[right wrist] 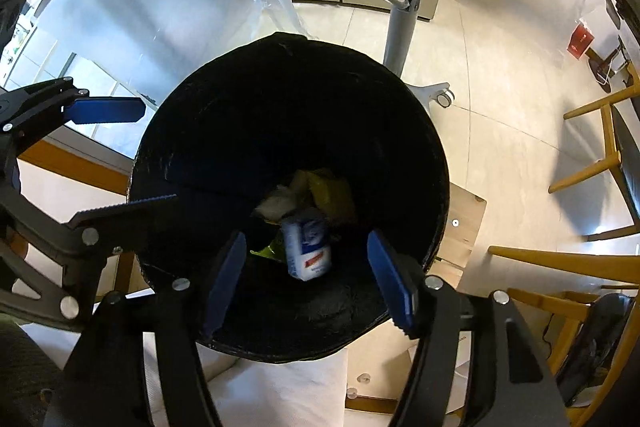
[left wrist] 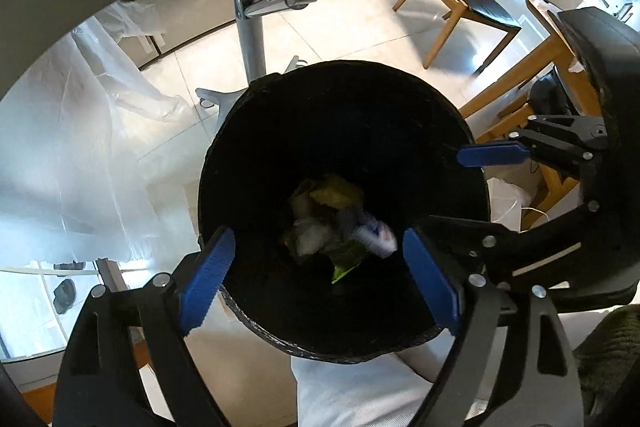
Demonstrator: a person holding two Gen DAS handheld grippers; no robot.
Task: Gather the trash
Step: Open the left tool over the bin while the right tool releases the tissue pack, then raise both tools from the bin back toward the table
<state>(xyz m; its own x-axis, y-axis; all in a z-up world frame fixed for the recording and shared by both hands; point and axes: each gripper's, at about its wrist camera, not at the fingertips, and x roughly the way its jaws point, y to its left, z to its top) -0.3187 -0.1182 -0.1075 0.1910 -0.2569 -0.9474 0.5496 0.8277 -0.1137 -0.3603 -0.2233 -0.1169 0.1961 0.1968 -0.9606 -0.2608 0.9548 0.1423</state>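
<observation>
A black trash bin (left wrist: 256, 131) with a black liner stands on the floor below both grippers; it also fills the right wrist view (right wrist: 224, 115). Inside lie a yellow wrapper (left wrist: 334, 193), crumpled white paper (left wrist: 314, 237) and a green scrap. A white and blue packet (right wrist: 306, 245) is in the bin, blurred, below the right gripper; it also shows in the left wrist view (left wrist: 374, 235). My left gripper (left wrist: 320, 279) is open and empty above the bin. My right gripper (right wrist: 310, 273) is open and empty above the bin, and appears at the right of the left wrist view (left wrist: 492, 155).
A grey office chair base and post (left wrist: 250, 39) stands behind the bin. Clear plastic sheeting (left wrist: 80, 131) hangs at the left. Wooden chairs (left wrist: 460, 7) and a wooden table leg (right wrist: 560, 263) stand at the right. A white cushion (left wrist: 360, 387) lies under the bin's near edge.
</observation>
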